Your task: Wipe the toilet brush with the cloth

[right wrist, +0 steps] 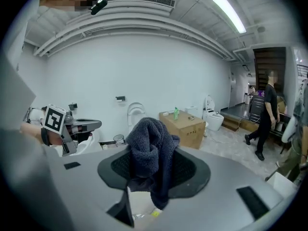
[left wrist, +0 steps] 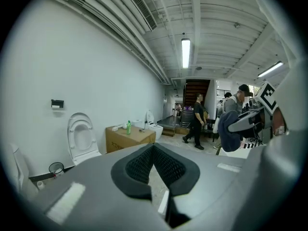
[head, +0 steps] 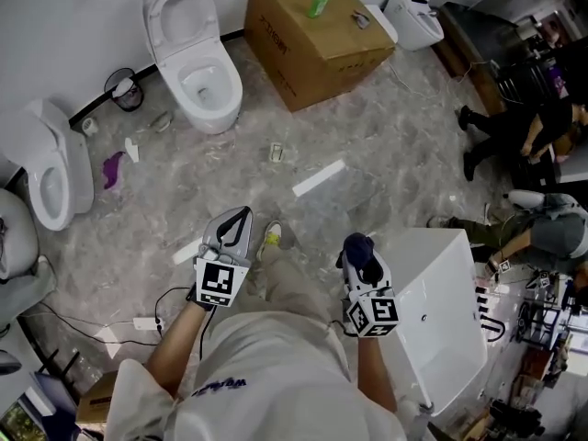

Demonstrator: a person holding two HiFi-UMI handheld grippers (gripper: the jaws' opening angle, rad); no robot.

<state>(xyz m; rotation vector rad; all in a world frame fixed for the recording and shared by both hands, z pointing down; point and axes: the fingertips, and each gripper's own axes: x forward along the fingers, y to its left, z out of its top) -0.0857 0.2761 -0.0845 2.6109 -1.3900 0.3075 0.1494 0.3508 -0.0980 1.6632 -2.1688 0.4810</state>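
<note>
The right gripper is clamped on a bunched dark cloth, carried ready for wiping and well short of the open toilet. Beside it, the left gripper has its jaws closed on nothing. No toilet brush can be made out, though it may stand by the round black bin left of that toilet.
</note>
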